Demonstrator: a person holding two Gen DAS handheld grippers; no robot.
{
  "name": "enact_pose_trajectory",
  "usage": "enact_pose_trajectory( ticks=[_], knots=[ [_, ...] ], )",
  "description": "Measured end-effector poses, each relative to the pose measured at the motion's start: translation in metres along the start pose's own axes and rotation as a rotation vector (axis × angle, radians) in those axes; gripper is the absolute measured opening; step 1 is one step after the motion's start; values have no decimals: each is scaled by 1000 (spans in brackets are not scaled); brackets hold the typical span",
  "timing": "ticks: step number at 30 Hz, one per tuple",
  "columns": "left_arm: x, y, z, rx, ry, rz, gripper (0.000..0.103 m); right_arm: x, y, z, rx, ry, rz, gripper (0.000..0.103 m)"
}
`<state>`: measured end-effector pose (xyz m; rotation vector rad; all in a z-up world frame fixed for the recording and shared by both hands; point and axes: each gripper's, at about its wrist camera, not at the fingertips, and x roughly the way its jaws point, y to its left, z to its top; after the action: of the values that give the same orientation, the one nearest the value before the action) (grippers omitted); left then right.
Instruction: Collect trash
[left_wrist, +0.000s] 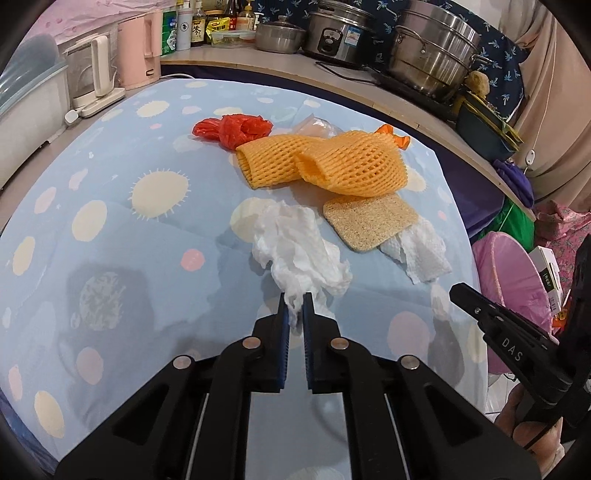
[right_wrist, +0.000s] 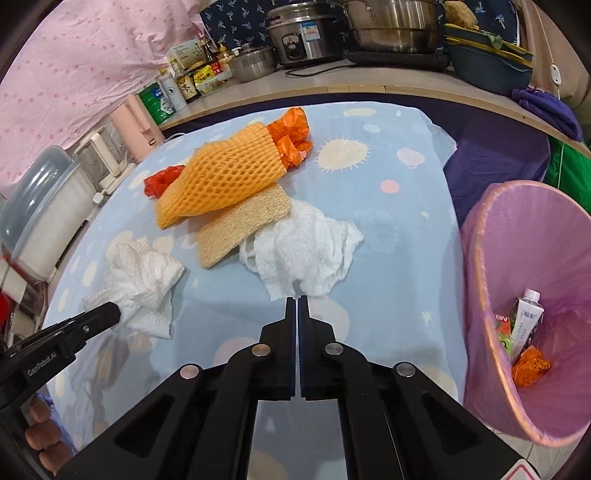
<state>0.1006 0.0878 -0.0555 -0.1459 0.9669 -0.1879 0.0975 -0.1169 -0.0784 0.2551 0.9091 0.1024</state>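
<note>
Left wrist view: my left gripper (left_wrist: 296, 300) pinches a crumpled tissue (left_wrist: 295, 251) at its near edge; my right gripper (right_wrist: 297, 301), closed on nothing, sits just short of a second tissue (right_wrist: 303, 251).

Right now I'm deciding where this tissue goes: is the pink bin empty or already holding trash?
Already holding trash. The pink bin shows a white carton and an orange wrapper at its bottom; it is far from full.

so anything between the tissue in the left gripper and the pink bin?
Only the right gripper, shut and empty, hanging over the cloth between the crumpled tissue pinched by the left gripper and the pink bin. Otherwise nothing visible.
</note>
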Motion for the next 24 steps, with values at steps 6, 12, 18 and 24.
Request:
enact_pose_trajectory(
  ticks=[6,12,18,24],
  knots=[
    [-13,0,-12,8,-3,-2,6,-13,-1,1,-15,-26,-8,29],
    [-18,5,-17,-10,-4,4,6,12,6,29,-39,-55,-42,56],
    [-23,11,-20,-22,-5,1,6,49,6,36,-26,18,-51,24],
    [-29,12,-23,-22,-10,-2,6,31,8,18,-32,13,-26,3]
  ],
)
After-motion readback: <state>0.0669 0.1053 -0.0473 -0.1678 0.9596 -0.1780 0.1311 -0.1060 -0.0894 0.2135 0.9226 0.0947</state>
